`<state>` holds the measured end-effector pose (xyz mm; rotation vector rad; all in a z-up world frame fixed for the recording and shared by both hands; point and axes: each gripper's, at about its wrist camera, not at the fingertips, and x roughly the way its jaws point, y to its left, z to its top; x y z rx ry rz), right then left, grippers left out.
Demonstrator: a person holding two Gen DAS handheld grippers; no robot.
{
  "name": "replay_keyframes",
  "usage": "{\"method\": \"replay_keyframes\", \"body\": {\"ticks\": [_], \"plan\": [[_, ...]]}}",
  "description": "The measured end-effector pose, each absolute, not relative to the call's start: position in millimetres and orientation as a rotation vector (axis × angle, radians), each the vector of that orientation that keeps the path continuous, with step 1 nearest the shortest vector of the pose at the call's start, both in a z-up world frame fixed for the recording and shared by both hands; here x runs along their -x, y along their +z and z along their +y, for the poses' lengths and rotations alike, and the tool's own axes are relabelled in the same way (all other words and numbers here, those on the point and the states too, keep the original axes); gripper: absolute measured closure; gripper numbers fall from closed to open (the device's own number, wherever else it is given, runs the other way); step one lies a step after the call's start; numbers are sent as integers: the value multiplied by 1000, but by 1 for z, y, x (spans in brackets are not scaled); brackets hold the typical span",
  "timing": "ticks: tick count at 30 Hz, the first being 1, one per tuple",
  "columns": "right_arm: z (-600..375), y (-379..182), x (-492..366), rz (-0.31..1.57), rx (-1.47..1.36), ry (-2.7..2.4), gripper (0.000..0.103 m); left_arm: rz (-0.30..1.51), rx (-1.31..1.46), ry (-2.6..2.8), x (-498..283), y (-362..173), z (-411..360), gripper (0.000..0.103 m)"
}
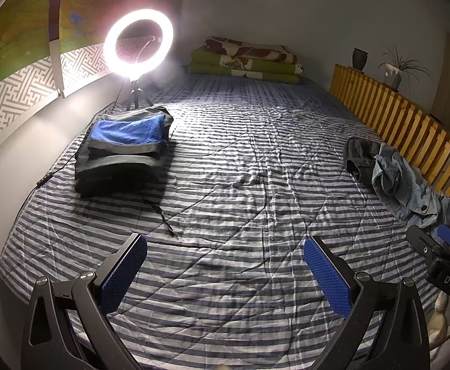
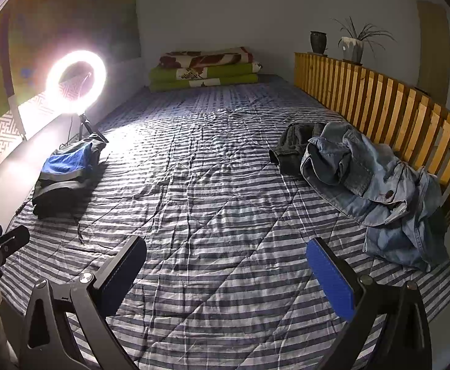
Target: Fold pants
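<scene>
Crumpled light-blue jeans (image 2: 375,178) lie in a heap at the right side of the striped bed, beside a dark grey garment (image 2: 295,148). The same jeans (image 1: 406,185) and dark garment (image 1: 360,157) show at the right in the left wrist view. A stack of folded clothes (image 1: 123,151) with a blue piece on top sits at the left; it appears as the folded stack (image 2: 64,175) in the right wrist view. My left gripper (image 1: 225,262) is open over bare bedspread, holding nothing. My right gripper (image 2: 226,265) is open too, left of the jeans and apart from them.
A lit ring light (image 1: 138,43) on a small tripod stands behind the stack, its cable trailing over the striped bedspread (image 1: 240,160). Folded blankets (image 1: 246,58) lie at the far end. A wooden slat rail (image 2: 379,101) bounds the right side, with potted plants beyond.
</scene>
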<state>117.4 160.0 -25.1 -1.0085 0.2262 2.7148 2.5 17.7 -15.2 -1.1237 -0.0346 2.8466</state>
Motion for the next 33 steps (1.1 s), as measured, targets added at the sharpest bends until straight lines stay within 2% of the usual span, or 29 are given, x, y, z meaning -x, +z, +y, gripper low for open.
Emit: {"method": "replay_keyframes", "body": {"ticks": [18, 33], "plan": [[163, -25, -115, 213, 1002, 2694, 1, -7, 1123, 2806, 4, -17, 27, 0], [179, -42, -106, 232, 1036, 2654, 1, 9, 1169, 2766, 22, -40, 42, 0]]}}
